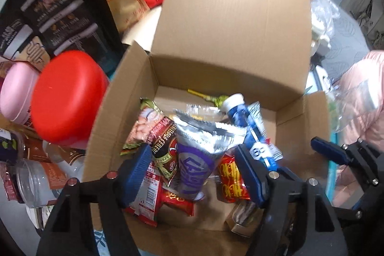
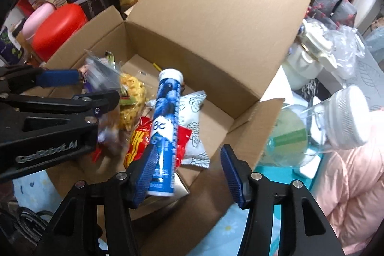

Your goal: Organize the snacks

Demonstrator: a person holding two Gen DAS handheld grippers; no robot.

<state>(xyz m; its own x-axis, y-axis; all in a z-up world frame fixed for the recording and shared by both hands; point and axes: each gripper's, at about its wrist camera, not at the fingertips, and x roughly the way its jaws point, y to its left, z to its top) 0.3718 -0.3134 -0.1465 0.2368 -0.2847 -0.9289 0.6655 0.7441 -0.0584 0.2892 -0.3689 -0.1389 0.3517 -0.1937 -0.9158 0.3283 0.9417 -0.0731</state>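
The open cardboard box (image 1: 216, 78) holds the snacks, heaped toward its near side: a silver and purple pouch (image 1: 199, 155), a red packet with yellow lettering (image 1: 231, 181), a peanut packet (image 1: 141, 128), a white printed sachet (image 2: 194, 128) and a bag of yellow crisps (image 2: 132, 100). A blue tube with a white cap (image 2: 165, 126) lies tilted over the pile, cap toward the far wall. The far half of the box floor is bare, and the tall back flap stands upright behind it; the side flaps lean outward.

The left gripper (image 1: 194, 172) hangs over the heap with its jaws apart, the pouch showing between them but not pressed. The right gripper (image 2: 189, 172) is also spread; its left pad sits just beside the tube's lower end, and I cannot tell whether they touch.

Left of the box stand a red lid (image 1: 67, 97) and a pink lid (image 1: 16, 95); to the right a clear bottle with a white screw cap (image 2: 345, 119) lies tilted.
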